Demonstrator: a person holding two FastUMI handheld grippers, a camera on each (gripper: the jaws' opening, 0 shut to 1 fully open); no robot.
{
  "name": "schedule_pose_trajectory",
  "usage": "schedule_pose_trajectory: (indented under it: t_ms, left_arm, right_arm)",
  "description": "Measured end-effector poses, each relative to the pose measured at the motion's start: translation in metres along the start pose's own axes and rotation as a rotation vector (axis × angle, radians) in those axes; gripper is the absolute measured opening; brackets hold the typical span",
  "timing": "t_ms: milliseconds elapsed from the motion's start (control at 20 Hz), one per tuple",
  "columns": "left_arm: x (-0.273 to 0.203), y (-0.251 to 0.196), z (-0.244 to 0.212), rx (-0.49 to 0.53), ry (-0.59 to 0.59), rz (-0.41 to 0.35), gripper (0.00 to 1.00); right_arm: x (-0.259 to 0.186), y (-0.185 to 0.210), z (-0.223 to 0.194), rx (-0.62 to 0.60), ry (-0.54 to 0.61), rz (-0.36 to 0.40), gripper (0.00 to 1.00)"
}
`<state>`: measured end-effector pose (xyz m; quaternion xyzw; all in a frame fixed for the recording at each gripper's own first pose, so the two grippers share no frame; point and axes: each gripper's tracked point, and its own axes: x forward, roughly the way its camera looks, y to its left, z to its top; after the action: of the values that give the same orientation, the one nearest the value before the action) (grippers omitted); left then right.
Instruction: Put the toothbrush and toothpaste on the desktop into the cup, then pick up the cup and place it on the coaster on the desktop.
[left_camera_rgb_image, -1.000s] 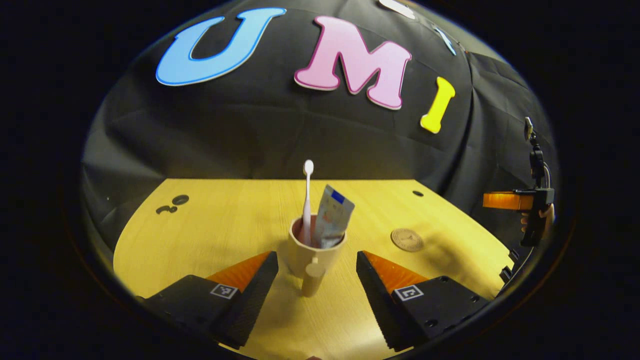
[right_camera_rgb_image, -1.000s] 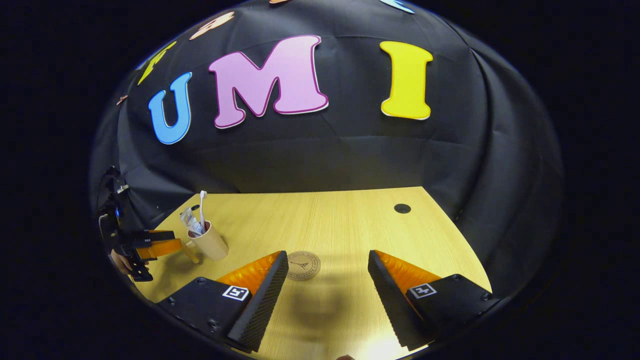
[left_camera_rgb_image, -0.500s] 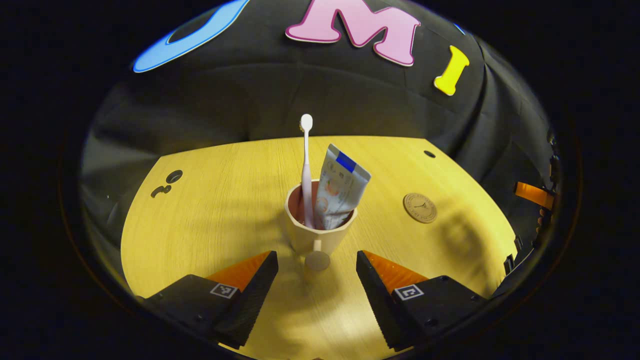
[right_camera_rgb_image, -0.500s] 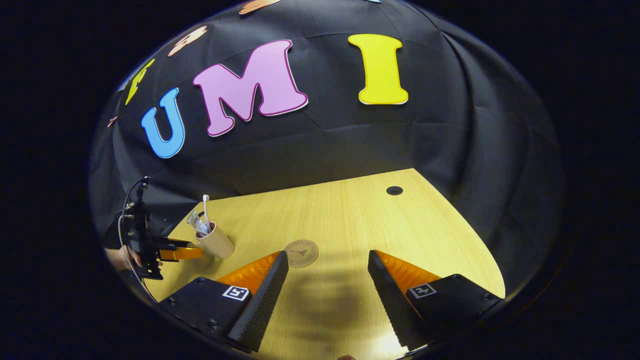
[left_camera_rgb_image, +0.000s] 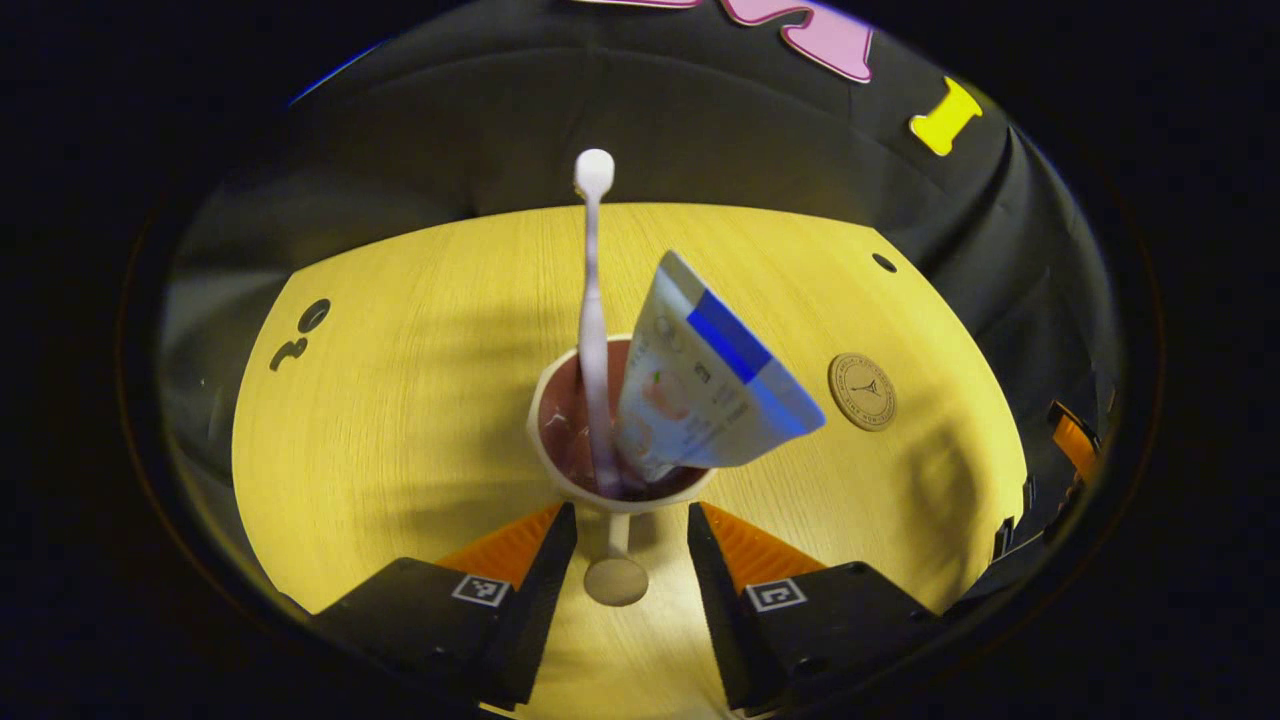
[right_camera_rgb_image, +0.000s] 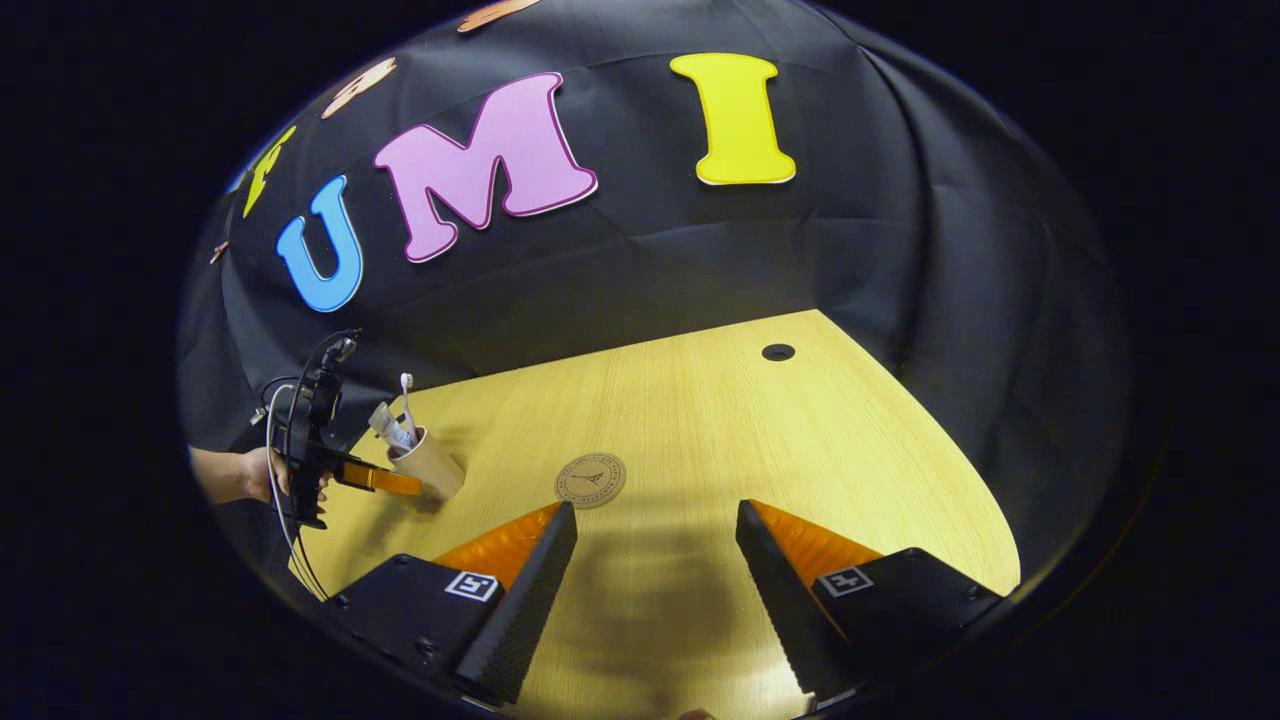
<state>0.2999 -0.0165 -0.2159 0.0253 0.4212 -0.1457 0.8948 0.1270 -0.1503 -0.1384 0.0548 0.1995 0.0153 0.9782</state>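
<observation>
A beige cup with a side handle stands on the wooden desktop. A white toothbrush and a toothpaste tube stand in it. My left gripper is open, its fingers on either side of the handle with small gaps showing. The round brown coaster lies bare to the right of the cup. In the right gripper view, the cup and left gripper sit far left, and the coaster lies just beyond my open, empty right gripper.
A hand holds the left gripper, with cables trailing from it. The desktop has cable holes at the back right and back left. The black cloth wall runs behind the table. The right gripper's finger peeks in at the far right.
My left gripper has moved forward and tipped down over the cup, and its fingers have narrowed around the handle. The right gripper has tilted slightly; it stays open.
</observation>
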Motion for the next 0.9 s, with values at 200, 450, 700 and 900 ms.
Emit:
schedule_pose_trajectory:
  t_ms: [200, 450, 700, 900]
  left_arm:
    - [0.001, 0.003, -0.002, 0.026, 0.05, 0.025, 0.6]
    - [-0.001, 0.001, -0.004, 0.013, 0.069, 0.025, 0.31]
    - [0.0, -0.001, -0.005, -0.013, 0.062, 0.044, 0.25]
    - [-0.002, -0.005, -0.003, -0.037, 0.044, 0.055, 0.22]
  right_arm:
    - [0.004, -0.007, -0.001, 0.031, 0.012, -0.01, 0.99]
    - [0.004, -0.015, 0.003, 0.037, 0.008, -0.022, 0.99]
    - [0.001, -0.018, 0.001, 0.028, 0.012, -0.031, 0.99]
    - [-0.003, -0.021, 0.001, 0.023, 0.015, -0.034, 0.99]
